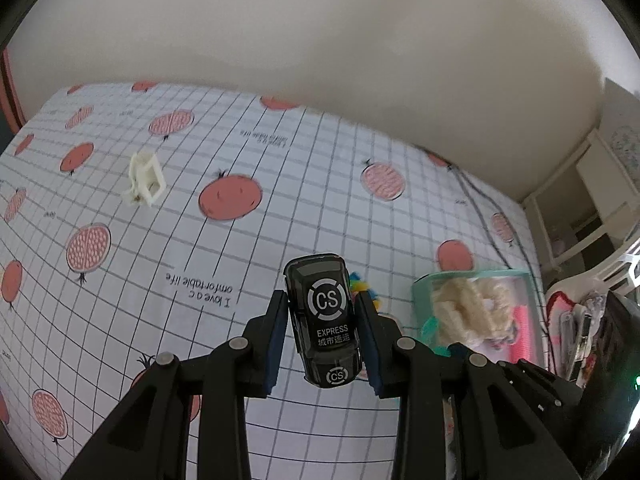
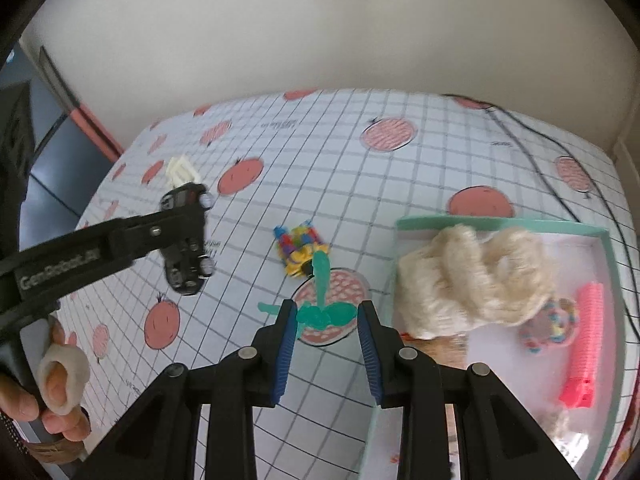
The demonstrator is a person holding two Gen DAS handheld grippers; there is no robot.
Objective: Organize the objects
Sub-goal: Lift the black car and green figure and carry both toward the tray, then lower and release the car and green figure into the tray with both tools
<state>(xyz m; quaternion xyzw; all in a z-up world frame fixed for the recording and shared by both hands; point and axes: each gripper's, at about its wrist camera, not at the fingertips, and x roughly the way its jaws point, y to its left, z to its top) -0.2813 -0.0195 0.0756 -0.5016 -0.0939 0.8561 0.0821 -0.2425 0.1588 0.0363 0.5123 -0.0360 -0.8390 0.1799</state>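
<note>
**Asker:** On that checked worktop [image 2: 400,184], how far had the tidying got?

**Me:** Partway, I judged. The teal-rimmed tray [image 2: 500,226] on my right already held a big cream fluffy piece [image 2: 468,280], a pink comb-like thing [image 2: 584,344] and a small beaded ring [image 2: 548,326]. Loose on the cloth were a white hair claw [image 1: 144,178] far over to the left, a heap of bright little blocks [image 2: 300,250] near the middle, and a green plastic toy [image 2: 324,304] just in front of them. The black toy car [image 1: 324,320] was off the cloth, so four things were not yet in the tray.

**Asker:** And your left hand-held gripper?

**Me:** The left hand-held gripper [image 1: 324,328] had its pads pressed against both flanks of the car, which it carried clear of the cloth, roof towards the camera, well apart from the tray. Its jaws were closed down to the car's width.

**Asker:** And the right one?

**Me:** The right hand-held gripper [image 2: 328,320] stood wide apart, straddling the green toy's lower end. The left pad looked close to the toy, perhaps touching; the right pad was clear of it. It gripped nothing. I could not tell how high it hung above the cloth.

**Asker:** Next?

**Me:** Probably the car into the tray.
</note>
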